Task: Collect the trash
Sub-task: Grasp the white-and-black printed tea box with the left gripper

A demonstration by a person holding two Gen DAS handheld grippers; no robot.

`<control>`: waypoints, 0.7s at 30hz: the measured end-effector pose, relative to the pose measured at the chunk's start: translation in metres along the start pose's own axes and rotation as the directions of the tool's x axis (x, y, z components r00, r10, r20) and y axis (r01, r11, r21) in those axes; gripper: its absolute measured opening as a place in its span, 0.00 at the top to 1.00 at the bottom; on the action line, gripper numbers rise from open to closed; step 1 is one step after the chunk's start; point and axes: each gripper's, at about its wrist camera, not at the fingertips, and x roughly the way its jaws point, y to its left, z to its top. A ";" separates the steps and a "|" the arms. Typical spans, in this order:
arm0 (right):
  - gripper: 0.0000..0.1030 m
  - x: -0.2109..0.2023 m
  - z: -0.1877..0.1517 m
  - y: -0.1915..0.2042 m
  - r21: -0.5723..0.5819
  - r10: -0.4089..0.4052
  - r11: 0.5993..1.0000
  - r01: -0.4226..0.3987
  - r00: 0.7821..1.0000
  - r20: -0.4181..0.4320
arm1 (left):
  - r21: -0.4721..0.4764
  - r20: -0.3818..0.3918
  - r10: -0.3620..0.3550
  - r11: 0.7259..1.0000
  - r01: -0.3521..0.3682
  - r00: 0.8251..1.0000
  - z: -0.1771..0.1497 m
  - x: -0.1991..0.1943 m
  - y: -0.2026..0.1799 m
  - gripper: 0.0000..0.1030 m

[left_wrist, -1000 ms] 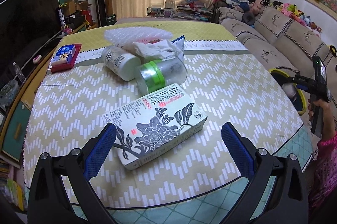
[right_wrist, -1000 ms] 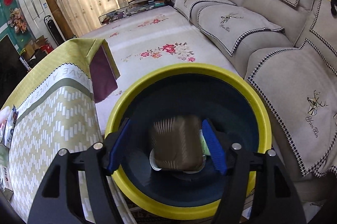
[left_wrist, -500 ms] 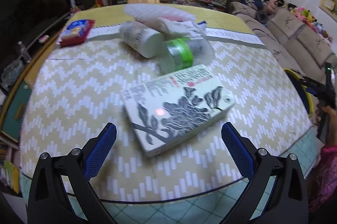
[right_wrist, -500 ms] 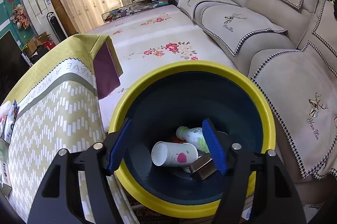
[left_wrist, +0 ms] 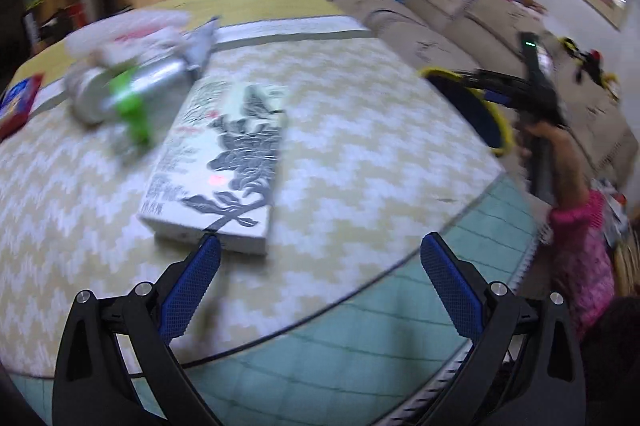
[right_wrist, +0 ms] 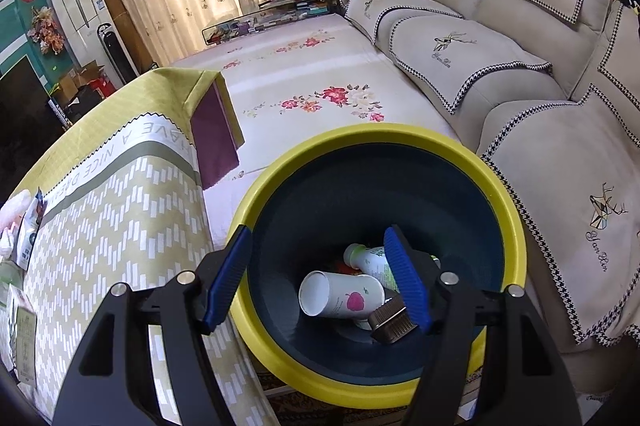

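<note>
- Lining up my left tongs (left_wrist: 316, 258) on the flat carton (left_wrist: 218, 161) with the dark flower print is the step in hand; they are spread wide and pinch nothing.
- That carton lies flat on the desk (left_wrist: 360, 129), its near short end just beyond my left pad; the right pad sits well off to its right, over bare cloth.
- To do this well I should slide left until the carton sits between both pads, then close across its narrow width, not its length.
- It is a broad, light box, I judge, so a grip near one end may let it swing; I would take it nearer the middle.
- The left view is blurred, so I would settle the hand before closing.
- Farther left lie a clear bottle (left_wrist: 132, 89) with a green band and some crumpled wrappers (left_wrist: 132, 37), for later.
- My right tongs (right_wrist: 316, 282) hang spread and empty over the yellow-rimmed bin (right_wrist: 516, 226), which stands on the floor at the desk's right.
- Inside it lie a white cup (right_wrist: 340, 296), a small bottle (right_wrist: 372, 260) and a brown box (right_wrist: 390, 322).
</note>
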 end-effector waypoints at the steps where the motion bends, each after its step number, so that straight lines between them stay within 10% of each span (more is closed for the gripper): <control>1: 0.37 -0.001 0.000 -0.001 -0.001 -0.001 1.000 0.001 1.000 0.001 | 0.018 0.017 0.015 1.000 -0.016 1.000 0.004 -0.004 -0.003 0.05; 7: 0.36 0.000 0.000 -0.007 0.017 -0.001 1.000 0.001 1.000 0.002 | 0.001 0.035 0.177 0.984 -0.177 0.984 0.024 -0.005 0.014 0.05; 21: 0.36 0.001 -0.002 -0.010 0.013 -0.012 1.000 0.012 1.000 -0.008 | 0.020 -0.057 0.177 0.984 -0.177 0.982 0.059 0.055 0.031 0.09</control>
